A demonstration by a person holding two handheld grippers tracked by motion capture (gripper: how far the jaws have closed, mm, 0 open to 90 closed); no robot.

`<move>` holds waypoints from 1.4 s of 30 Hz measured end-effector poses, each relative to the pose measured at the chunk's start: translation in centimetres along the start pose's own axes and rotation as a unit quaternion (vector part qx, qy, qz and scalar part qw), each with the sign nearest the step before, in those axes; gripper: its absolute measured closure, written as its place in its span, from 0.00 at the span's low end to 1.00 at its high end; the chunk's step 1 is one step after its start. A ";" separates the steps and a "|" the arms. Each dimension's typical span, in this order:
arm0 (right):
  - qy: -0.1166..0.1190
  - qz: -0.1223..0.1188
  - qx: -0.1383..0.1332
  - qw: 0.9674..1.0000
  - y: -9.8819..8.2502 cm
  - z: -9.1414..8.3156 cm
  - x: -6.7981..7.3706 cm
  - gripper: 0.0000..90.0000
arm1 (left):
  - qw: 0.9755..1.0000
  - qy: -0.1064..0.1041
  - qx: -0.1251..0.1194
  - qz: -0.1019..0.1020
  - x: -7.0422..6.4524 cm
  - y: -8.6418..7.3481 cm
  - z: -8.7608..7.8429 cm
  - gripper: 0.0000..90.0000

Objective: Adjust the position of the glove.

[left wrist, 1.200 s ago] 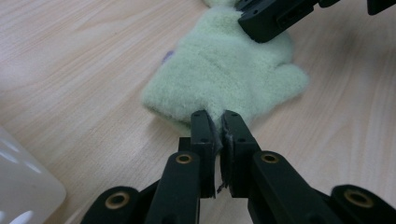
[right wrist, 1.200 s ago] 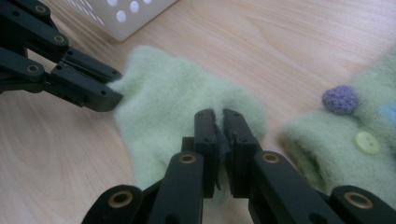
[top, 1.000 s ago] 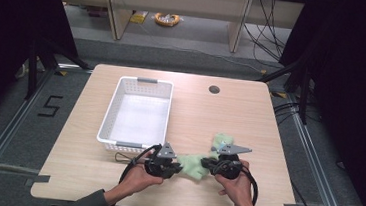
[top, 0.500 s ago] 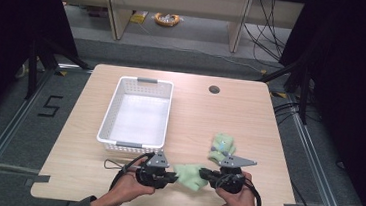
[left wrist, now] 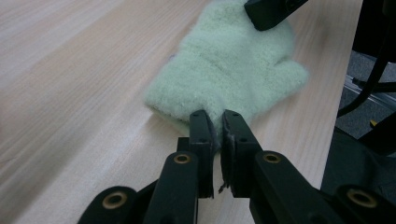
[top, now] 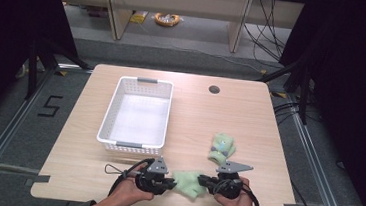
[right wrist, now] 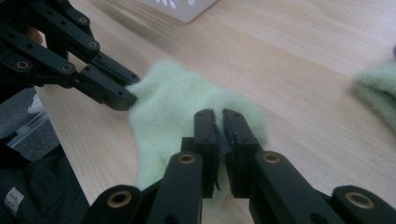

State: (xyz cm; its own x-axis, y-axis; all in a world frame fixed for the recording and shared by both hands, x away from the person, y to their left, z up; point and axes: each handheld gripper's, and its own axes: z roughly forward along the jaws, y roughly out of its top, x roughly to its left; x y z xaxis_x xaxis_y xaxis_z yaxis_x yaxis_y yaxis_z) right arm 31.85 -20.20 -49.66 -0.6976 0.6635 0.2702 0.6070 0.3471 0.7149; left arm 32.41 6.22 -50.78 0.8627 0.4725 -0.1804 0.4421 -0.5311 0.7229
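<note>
Laboratory recording station. A light wooden table stands alone on grey flooring, enclosed left and right by black curtains. Beside the table's left edge, a number marked in black tape labels the floor; tape patches fix the table's near corners. Metal rails run along the floor on both sides of the table. Beyond the table's far edge, loose cables trail across the floor and a coil of yellow cord lies beneath a wooden bench. A cable port pierces the table near its far edge.
</note>
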 end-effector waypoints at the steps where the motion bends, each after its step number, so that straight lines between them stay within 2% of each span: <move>1: 0.000 0.000 0.000 1.000 0.0 0.0 0.0 0.94 | 1.000 0.000 0.000 0.000 0.0 0.0 0.0 0.92; 3: -0.013 -0.002 0.007 1.000 -0.2 0.1 -0.1 0.93 | 1.000 0.001 0.000 -0.004 0.0 -0.1 0.0 0.92; 5: -0.013 -0.003 0.009 1.000 -0.2 0.2 -0.1 0.93 | 1.000 0.003 0.004 0.001 0.0 -0.1 0.0 0.92; 6: -0.011 0.000 0.010 1.000 -0.3 0.2 -0.1 0.93 | 1.000 0.001 0.003 -0.011 -0.1 -0.2 0.1 0.91; 10: -0.006 0.000 0.012 1.000 -0.3 0.3 -0.1 0.91 | 1.000 0.003 0.002 -0.009 -0.1 -0.3 0.0 0.89; 11: -0.007 0.007 0.017 1.000 -0.3 0.3 0.0 0.90 | 1.000 0.002 0.005 -0.009 -0.1 -0.3 0.0 0.87; 12: -0.013 -0.001 0.015 1.000 -0.3 0.3 0.0 0.87 | 1.000 0.003 0.003 -0.019 -0.2 -0.4 -0.1 0.80; 15: -0.013 -0.003 0.016 1.000 -0.2 0.2 0.0 0.82 | 1.000 0.009 0.002 -0.014 -0.1 -0.4 -0.3 0.68; 16: -0.007 0.001 0.010 1.000 -0.1 0.0 -0.2 0.75 | 1.000 0.016 -0.004 -0.024 -0.3 -0.4 -0.6 0.64; 18: 0.002 0.004 -0.001 1.000 0.1 -0.5 -0.5 0.71 | 0.999 0.017 -0.006 -0.027 -0.2 -0.3 -0.8 0.56; 19: -0.005 0.012 -0.006 1.000 0.2 -0.8 -0.5 0.68 | 0.999 0.019 -0.014 -0.039 -0.3 -0.4 -1.2 0.53; 20: -0.014 0.012 -0.018 1.000 0.3 -1.1 -0.9 0.66 | 0.999 0.020 -0.019 -0.032 -0.3 -0.4 -1.4 0.52; 21: -0.014 0.012 -0.018 1.000 0.3 -1.1 -0.9 0.66 | 0.999 0.020 -0.019 -0.032 -0.3 -0.4 -1.4 0.50; 22: -0.035 0.007 -0.032 0.999 0.6 -1.8 -1.6 0.65 | 0.999 0.023 -0.021 -0.030 -0.4 -0.5 -1.6 0.49; 25: -0.047 0.013 -0.042 0.998 0.9 -2.4 -2.3 0.64 | 0.999 0.028 -0.021 -0.036 -0.6 -0.6 -1.8 0.44; 26: -0.063 0.017 -0.045 0.997 1.0 -2.6 -2.7 0.63 | 0.999 0.026 -0.019 -0.037 -0.6 -0.6 -1.8 0.44; 27: -0.074 0.034 -0.048 0.996 1.2 -2.8 -3.1 0.63 | 0.999 0.024 -0.018 -0.040 -0.6 -0.6 -1.8 0.43; 28: -0.092 0.024 -0.053 0.994 1.4 -3.0 -3.9 0.62 | 0.999 0.023 -0.018 -0.040 -0.6 -0.6 -1.8 0.42; 30: -0.114 0.033 -0.063 0.991 2.0 -3.0 -5.1 0.62 | 0.998 0.023 -0.016 -0.047 -0.7 -0.6 -1.8 0.40; 31: -0.114 0.033 -0.063 0.991 2.0 -3.0 -5.1 0.62 | 0.998 0.023 -0.016 -0.047 -0.7 -0.6 -1.8 0.39; 32: -0.136 0.047 -0.057 0.988 2.5 -2.8 -5.5 0.61 | 0.998 0.026 -0.018 -0.051 -0.5 -0.6 -1.9 0.39; 33: -0.136 0.047 -0.057 0.988 2.5 -2.8 -5.5 0.61 | 0.998 0.026 -0.018 -0.051 -0.5 -0.6 -1.9 0.39; 34: -0.153 0.036 -0.059 0.986 3.0 -2.7 -6.5 0.61 | 0.998 0.028 -0.020 -0.054 -0.5 -0.6 -2.0 0.38; 35: -0.153 0.036 -0.059 0.986 3.0 -2.7 -6.5 0.61 | 0.998 0.028 -0.020 -0.054 -0.5 -0.6 -2.0 0.38; 36: -0.159 0.015 -0.056 0.986 3.3 -2.7 -7.3 0.61 | 0.998 0.027 -0.024 -0.050 -0.4 -0.6 -2.0 0.38; 37: -0.159 0.022 -0.047 0.986 3.7 -2.6 -7.7 0.61 | 0.998 0.028 -0.022 -0.047 -0.3 -0.6 -2.1 0.38; 38: -0.166 0.021 -0.051 0.984 4.0 -2.5 -8.1 0.61 | 0.998 0.031 -0.020 -0.045 -0.3 -0.6 -2.1 0.38; 39: -0.167 0.028 -0.051 0.984 4.3 -2.3 -8.4 0.62 | 0.997 0.031 -0.026 -0.058 -0.4 -0.6 -2.1 0.38; 40: -0.162 0.032 -0.052 0.985 5.0 -1.9 -9.4 0.63 | 0.998 0.031 -0.027 -0.052 -0.3 -0.5 -2.1 0.38; 41: -0.162 0.032 -0.052 0.985 5.0 -1.9 -9.4 0.63 | 0.998 0.030 -0.027 -0.054 -0.3 -0.5 -2.2 0.38; 42: -0.170 0.023 -0.037 0.985 5.7 -1.4 -10.2 0.63 | 0.998 0.029 -0.029 -0.050 -0.2 -0.5 -2.2 0.38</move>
State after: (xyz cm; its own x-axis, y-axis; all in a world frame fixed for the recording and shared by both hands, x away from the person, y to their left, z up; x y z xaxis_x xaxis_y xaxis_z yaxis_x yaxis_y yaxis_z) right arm 41.87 -25.93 -47.43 -0.4952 0.8649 0.0815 0.5963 0.2702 0.7559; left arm 31.47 7.96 -49.63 0.7982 0.5622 -0.2166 0.5098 -0.4387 0.7400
